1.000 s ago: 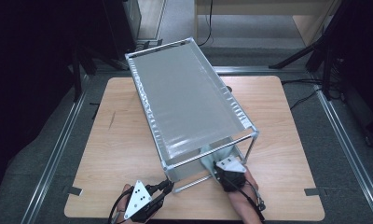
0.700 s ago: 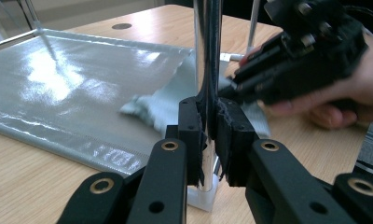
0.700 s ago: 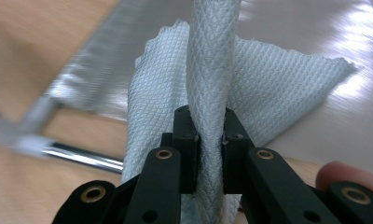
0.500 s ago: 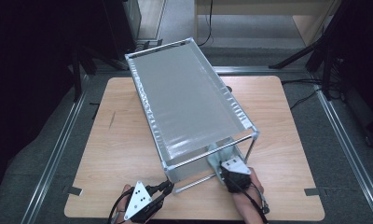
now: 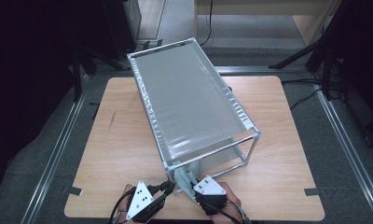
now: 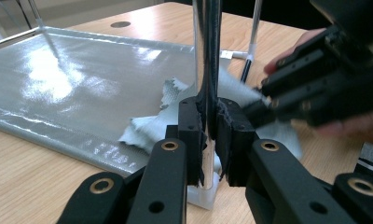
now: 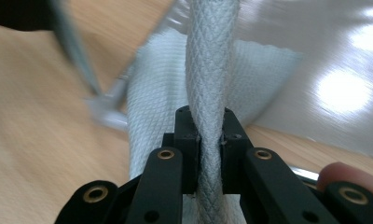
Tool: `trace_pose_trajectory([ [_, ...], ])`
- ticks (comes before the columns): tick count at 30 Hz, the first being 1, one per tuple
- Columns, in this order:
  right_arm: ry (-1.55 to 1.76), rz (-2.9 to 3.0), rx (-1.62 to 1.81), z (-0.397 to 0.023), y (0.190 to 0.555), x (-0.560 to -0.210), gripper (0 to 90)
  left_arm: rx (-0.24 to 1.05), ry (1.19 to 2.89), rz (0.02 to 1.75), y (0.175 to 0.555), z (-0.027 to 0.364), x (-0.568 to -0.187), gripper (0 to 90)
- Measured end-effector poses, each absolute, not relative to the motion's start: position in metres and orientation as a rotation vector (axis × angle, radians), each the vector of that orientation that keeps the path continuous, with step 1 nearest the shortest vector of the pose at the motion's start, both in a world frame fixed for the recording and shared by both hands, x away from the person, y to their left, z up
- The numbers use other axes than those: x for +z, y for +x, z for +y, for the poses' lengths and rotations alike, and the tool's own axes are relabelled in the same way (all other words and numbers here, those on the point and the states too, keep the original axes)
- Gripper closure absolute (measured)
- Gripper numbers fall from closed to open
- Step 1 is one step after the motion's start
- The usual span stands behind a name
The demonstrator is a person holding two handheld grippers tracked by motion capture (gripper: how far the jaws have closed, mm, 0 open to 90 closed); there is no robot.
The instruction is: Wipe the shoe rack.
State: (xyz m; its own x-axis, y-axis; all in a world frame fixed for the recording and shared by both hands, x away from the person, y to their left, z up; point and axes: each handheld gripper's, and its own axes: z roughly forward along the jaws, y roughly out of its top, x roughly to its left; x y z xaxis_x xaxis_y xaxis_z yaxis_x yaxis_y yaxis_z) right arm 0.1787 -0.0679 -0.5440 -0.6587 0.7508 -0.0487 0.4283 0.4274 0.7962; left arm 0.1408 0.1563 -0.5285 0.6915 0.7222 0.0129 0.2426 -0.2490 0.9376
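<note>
A: What changed?
B: Right gripper (image 5: 196, 183), clamped on pale cloth (image 5: 187, 176), has drawn back toward the table's near edge; cloth now half out of the rack (image 5: 194, 105).
A: Left?
B: Left gripper (image 5: 168, 186) hasn't moved, clamped on rack's corner post (image 6: 208, 60). Prob. pulling cloth out.

My left gripper (image 6: 208, 135): black jaws, ribbed pads, brass-ringed screw holes.
My right gripper (image 7: 210, 140): same black links, brass rings.
My top plates: grey triangles, black dots.
My cables: black, trailing behind.
</note>
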Motion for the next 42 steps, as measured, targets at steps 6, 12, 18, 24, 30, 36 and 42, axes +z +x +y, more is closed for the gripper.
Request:
trace_pose_trajectory([
  [6,1.193,2.181,0.989,-0.134,0.200,-0.542,82.3,0.551,1.810,0.770,0.142,0.157,-0.529,81.3],
  [12,1.304,2.051,0.976,-0.197,0.209,-0.520,82.4,0.554,1.807,0.781,0.144,0.158,-0.529,81.4],
  [18,1.248,1.946,1.186,-0.227,0.194,-0.461,83.4,0.556,1.808,0.773,0.144,0.158,-0.529,81.3],
  [24,1.086,1.830,1.307,-0.220,0.173,-0.400,83.6,0.561,1.814,0.773,0.144,0.158,-0.530,81.3],
  [30,1.038,1.704,1.345,-0.188,0.191,-0.390,83.4,0.558,1.813,0.763,0.144,0.159,-0.530,81.2],
  [36,1.050,1.733,1.376,-0.157,0.206,-0.397,83.5,0.559,1.814,0.767,0.147,0.163,-0.531,81.3],
  [42,0.908,1.848,1.406,-0.112,0.188,-0.397,83.3,0.556,1.820,0.762,0.147,0.163,-0.530,81.5],
])
